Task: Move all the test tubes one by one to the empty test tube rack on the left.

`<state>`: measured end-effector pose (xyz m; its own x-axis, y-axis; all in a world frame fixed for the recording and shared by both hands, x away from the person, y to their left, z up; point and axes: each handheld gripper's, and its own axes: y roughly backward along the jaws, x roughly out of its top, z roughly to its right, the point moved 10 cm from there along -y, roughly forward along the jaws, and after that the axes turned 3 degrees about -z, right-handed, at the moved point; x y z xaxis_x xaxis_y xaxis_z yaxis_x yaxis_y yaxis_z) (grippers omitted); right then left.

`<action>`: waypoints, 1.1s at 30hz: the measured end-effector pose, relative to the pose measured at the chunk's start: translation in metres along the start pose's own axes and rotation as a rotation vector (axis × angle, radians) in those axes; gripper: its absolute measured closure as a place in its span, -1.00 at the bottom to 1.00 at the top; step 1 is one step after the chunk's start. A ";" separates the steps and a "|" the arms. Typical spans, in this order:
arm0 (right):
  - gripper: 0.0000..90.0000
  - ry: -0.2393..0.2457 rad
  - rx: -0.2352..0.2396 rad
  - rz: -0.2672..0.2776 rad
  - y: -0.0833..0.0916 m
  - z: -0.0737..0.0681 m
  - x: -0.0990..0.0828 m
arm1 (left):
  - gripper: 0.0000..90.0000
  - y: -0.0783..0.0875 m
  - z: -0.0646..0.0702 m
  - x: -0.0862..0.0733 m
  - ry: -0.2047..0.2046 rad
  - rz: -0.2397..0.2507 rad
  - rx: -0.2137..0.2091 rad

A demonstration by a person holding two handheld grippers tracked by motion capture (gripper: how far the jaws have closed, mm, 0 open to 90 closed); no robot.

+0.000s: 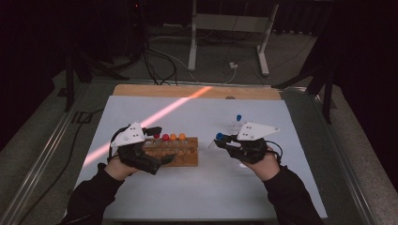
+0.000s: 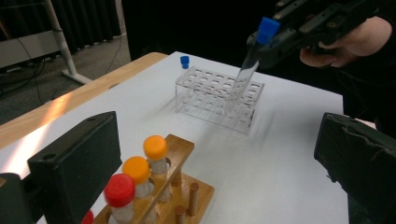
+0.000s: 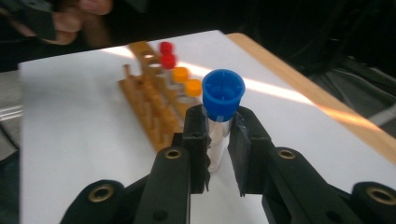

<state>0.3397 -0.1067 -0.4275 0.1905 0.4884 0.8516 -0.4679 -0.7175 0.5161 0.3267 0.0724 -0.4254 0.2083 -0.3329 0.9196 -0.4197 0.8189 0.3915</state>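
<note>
Above the clear rack (image 2: 215, 97), the right gripper (image 3: 218, 135) holds a blue-capped tube (image 3: 220, 112) clamped between its jaws.
Left gripper (image 2: 210, 163), jaws wide apart, hangs by the wooden rack (image 2: 175, 186). Tilted as it is, the tube could catch a hole's edge and shove the light rack.

Both forearms reach in from the near edge, the left gripper (image 1: 157, 132) held level with its jaws spread wide apart, the right gripper (image 1: 221, 138) raised and pointing toward it, jaws clamped together, its hand (image 1: 263, 164) wrapped behind.
</note>
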 end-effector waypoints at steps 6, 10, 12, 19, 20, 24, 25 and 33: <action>0.71 0.035 0.080 -0.021 -0.012 -0.027 0.000 | -0.96 -0.005 0.014 0.005 -0.002 0.016 -0.040; 0.71 0.046 0.123 -0.043 -0.022 -0.040 -0.003 | -0.85 -0.012 0.026 0.004 -0.013 0.012 -0.069; 0.71 0.054 0.143 -0.059 -0.028 -0.047 -0.006 | -0.80 -0.016 0.032 0.003 -0.023 0.006 -0.081; 0.71 0.067 0.197 -0.089 -0.041 -0.065 -0.011 | -0.25 -0.028 0.043 -0.003 -0.045 -0.008 -0.104; 0.71 0.070 0.200 -0.091 -0.043 -0.066 -0.012 | -0.17 -0.029 0.043 -0.004 -0.049 -0.011 -0.100; 0.71 0.070 0.207 -0.097 -0.045 -0.069 -0.013 | 0.08 -0.032 0.047 -0.005 -0.061 -0.011 -0.112; 0.71 0.069 0.207 -0.096 -0.045 -0.070 -0.012 | 0.13 -0.032 0.049 -0.005 -0.064 -0.012 -0.122; 0.71 0.074 0.207 -0.101 -0.047 -0.071 -0.013 | 0.46 -0.038 0.055 -0.008 -0.086 -0.030 -0.135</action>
<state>0.2978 -0.0441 -0.4689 0.1599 0.5924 0.7896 -0.2617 -0.7458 0.6126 0.2923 0.0182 -0.4456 0.1407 -0.3924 0.9090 -0.2902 0.8614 0.4168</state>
